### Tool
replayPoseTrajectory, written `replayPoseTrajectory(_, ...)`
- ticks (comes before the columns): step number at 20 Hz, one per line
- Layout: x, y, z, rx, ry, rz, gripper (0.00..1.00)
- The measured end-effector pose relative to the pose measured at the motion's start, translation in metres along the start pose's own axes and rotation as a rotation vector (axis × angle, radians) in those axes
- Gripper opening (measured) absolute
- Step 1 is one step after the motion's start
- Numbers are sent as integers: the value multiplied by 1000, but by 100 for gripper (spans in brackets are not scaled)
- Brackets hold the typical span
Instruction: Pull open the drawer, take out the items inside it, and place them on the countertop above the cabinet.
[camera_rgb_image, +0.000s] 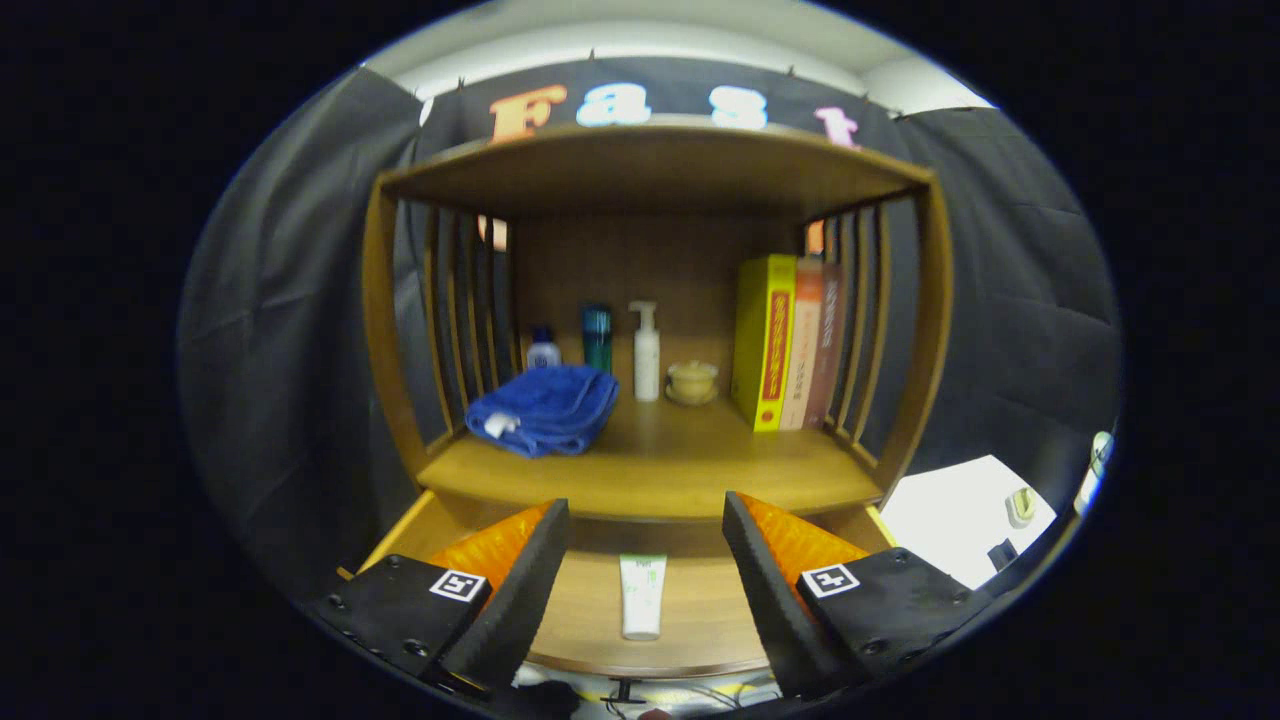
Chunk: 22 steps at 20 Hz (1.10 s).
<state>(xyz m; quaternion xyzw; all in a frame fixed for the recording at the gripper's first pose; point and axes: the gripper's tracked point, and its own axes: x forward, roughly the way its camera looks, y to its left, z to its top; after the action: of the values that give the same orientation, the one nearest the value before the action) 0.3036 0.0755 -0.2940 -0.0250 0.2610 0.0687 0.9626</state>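
A wooden cabinet stands ahead with its drawer (700, 630) pulled open below the countertop (660, 460). In the drawer lies a white tube with a green band (642, 596), lengthwise, between my two fingers and below them. My gripper (645, 525) is open, hovering above the drawer with nothing held. On the countertop a folded blue towel (545, 407) rests at the left. Behind it stand a small white bottle (543, 350), a dark teal cup (598, 337), a white pump bottle (646, 352) and a small lidded jar (692, 382).
Several upright books (790, 343), a yellow one foremost, lean against the slatted right side of the cabinet. A shelf board (650, 165) roofs the countertop space. To the right of the cabinet a white surface (960, 515) carries small items.
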Motion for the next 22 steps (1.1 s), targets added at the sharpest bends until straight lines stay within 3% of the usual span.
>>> replayPoseTrajectory(2,32,15,-53,-10,190,31,99)
replayPoseTrajectory(6,58,23,-127,4,419,37,99)
replayPoseTrajectory(10,77,18,-153,-3,516,1,98)
replayPoseTrajectory(17,93,28,-195,17,694,16,98)
replayPoseTrajectory(22,100,25,-205,42,721,-13,86)
